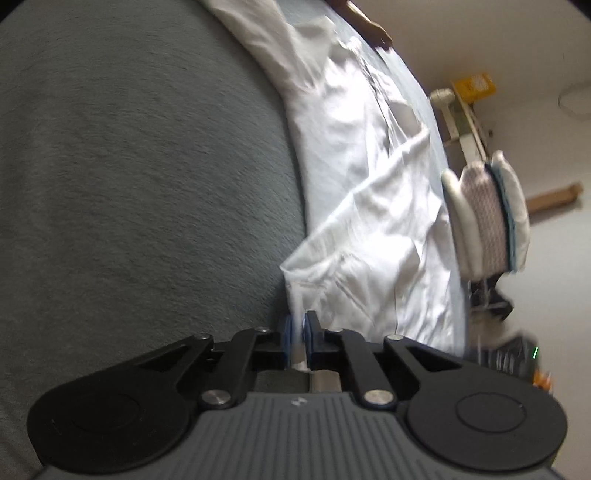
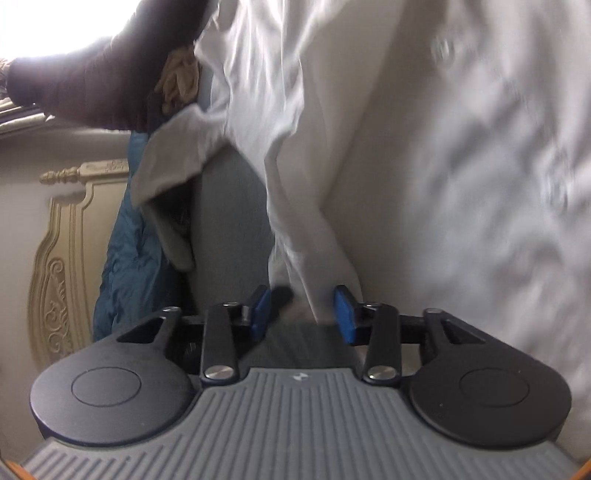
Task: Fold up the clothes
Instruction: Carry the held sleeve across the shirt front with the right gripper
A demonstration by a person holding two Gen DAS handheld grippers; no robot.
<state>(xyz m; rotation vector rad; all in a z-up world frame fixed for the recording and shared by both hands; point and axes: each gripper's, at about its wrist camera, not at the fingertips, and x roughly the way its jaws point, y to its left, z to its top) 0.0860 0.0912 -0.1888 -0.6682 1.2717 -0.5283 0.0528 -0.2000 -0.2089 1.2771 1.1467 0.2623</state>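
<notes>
Two sets of fingers on the job, and both views are tilted and smeared with motion blur. My left fingers are pressed nearly together, blue pads almost meeting, with a thin sliver of white cloth showing between them, so I'm pinching the edge of the white garment right at its near corner. From there the garment stretches away across the grey bed cover, crumpled and creased, with one flap folded over itself about midway along. It lies toward one edge of the bed, on a pale sheet that runs along that side. At the far end a bare hand touches the sheet's edge. Beyond the bed I see a stack of folded pieces, white, patterned and blue-trimmed, though what they rest on I cannot tell.

Over on my right, the fingers are spread wide, blue pads well apart. A narrow twisted strip of the white garment hangs down into the gap between them, touching neither pad that I can make out. The rest fills that side of the view. A dark sleeve crosses the top corner, with a blue quilt and a carved cream headboard beyond the grey cover.
</notes>
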